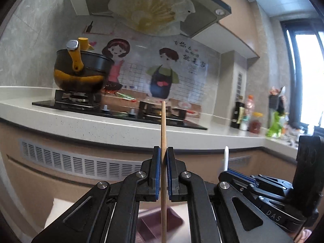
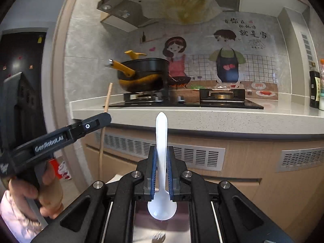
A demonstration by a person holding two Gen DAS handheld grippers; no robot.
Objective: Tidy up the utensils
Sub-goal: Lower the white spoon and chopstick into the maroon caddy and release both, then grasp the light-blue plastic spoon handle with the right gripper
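Observation:
My left gripper [image 1: 163, 151] is shut on a wooden chopstick [image 1: 163, 125] that stands upright between the blue pads, its top over the counter edge. My right gripper [image 2: 161, 150] is shut on a white plastic spoon [image 2: 161, 133], handle up and bowl down below the jaws. The right gripper and the spoon's handle tip [image 1: 226, 158] show at the right of the left wrist view. The left gripper [image 2: 95, 121] with the chopstick [image 2: 106, 105] shows at the left of the right wrist view. A dark purple divided tray [image 1: 154, 224] lies blurred below the left gripper.
A white stone counter [image 2: 202, 119] holds a black gas hob [image 2: 192, 102] with a black and yellow pot [image 1: 81, 70]. Bottles [image 1: 243, 115] stand at the counter's right end. A range hood [image 1: 154, 4] hangs above. Vented cabinet fronts [image 2: 194, 156] lie below the counter.

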